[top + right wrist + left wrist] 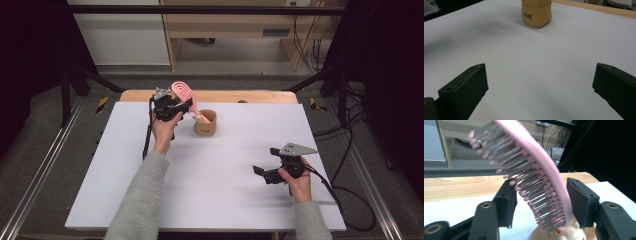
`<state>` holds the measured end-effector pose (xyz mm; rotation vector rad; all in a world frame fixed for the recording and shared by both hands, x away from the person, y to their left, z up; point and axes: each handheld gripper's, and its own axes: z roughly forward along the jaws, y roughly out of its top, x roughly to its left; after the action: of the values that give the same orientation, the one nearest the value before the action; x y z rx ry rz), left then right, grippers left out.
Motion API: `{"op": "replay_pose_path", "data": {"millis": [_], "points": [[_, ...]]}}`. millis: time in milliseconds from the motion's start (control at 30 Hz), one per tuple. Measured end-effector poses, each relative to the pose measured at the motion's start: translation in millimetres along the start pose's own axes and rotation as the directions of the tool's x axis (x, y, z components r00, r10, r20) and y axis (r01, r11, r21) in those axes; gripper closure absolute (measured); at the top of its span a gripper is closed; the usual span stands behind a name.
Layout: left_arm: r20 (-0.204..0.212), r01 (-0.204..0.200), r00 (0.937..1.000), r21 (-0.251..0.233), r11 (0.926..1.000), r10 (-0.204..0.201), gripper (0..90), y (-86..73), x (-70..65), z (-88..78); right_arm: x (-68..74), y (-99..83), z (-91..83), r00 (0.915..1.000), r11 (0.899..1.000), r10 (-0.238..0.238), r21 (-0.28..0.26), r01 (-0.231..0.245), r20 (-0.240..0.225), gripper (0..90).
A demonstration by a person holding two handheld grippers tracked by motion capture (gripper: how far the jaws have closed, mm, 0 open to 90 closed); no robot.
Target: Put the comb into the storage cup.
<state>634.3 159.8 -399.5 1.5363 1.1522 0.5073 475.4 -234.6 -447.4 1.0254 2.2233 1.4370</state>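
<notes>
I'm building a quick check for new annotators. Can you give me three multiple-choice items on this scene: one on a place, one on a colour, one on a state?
1. Where does the handle end of the pink plastic hairbrush sit?
A. in the tan round cup
B. flat on the white table top
C. on the floor

2. What colour are the hairbrush's bristle tips?
A. blue
B. pink
C. green

3. How do the jaws of the right gripper stand?
A. shut on the cup
C. shut on the hairbrush
B. wide apart with nothing between them

Key: 1 A, the high view shows the brush rising from the cup beside the left gripper. 2 B, the left gripper view shows pink tips. 3 B, the right gripper view shows bare table top between the jaws.
</notes>
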Motion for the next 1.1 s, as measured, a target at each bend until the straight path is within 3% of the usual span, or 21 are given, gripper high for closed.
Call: {"op": "replay_pose_path", "data": {"millis": [233,500,800,933,1100], "points": [[0.004,-0.01,0.9999,-0.011,0.9999,0.01,32.8,0.1,3.6,-9.7,0.1,0.0,0.2,1.0,1.0,0.002,0.001,-0.002,0.0,0.3],[0.041,-0.035,0.9985,-0.006,0.9994,0.035,21.6,2.6,5.7,-25.7,0.1,0.0,0.6,1.0,1.0,0.002,0.0,-0.002,-0.002,0.3],[0.09,-0.082,0.9926,0.014,0.9965,0.081,10.5,5.6,3.9,-45.3,0.1,-0.6,2.2,1.0,1.0,0.002,0.006,-0.002,-0.002,0.3],[0.077,-0.115,0.9906,0.019,0.9932,0.113,6.3,5.3,0.8,-54.2,0.1,-0.5,2.2,1.0,1.0,0.003,0.006,-0.003,-0.001,0.3],[0.092,-0.139,0.9865,0.03,0.9899,0.135,3.1,3.9,-0.2,-64.1,0.3,-0.2,1.6,1.0,1.0,0.005,0.003,-0.005,0.0,0.3]]}}
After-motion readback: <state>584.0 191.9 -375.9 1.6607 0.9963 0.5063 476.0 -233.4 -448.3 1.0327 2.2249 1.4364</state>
